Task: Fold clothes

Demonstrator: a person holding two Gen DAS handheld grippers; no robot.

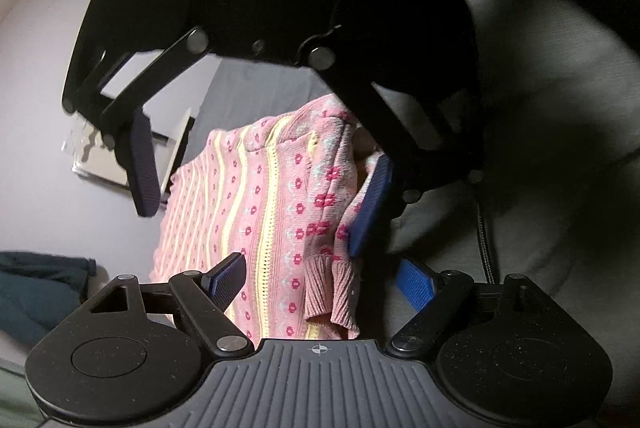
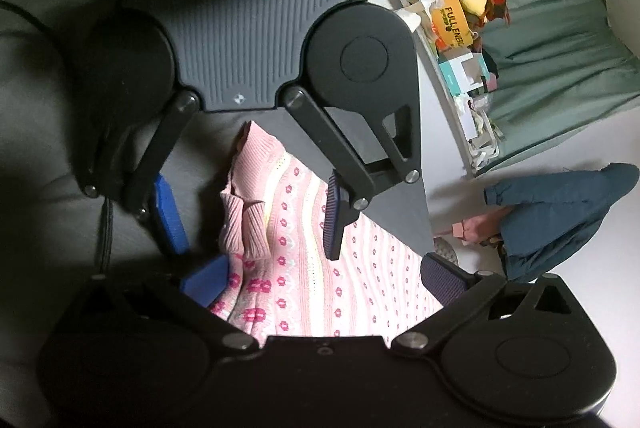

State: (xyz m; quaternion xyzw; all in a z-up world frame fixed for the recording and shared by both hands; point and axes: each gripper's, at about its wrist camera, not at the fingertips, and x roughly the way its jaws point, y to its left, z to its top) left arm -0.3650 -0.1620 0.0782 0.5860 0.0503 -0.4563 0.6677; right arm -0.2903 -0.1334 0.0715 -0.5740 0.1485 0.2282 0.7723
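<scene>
Left wrist | pink sweater [image 1: 260, 212] between both open tongs, seemingly ungripped

Folded sweater [image 1: 256, 212] lies on the table [image 2: 448, 148] between both facing grippers; jacket [image 2: 560, 216] lies well apart

A grey cushion [image 1: 540, 148] carries the folded pink knitted sweater [image 1: 256, 212].
</scene>
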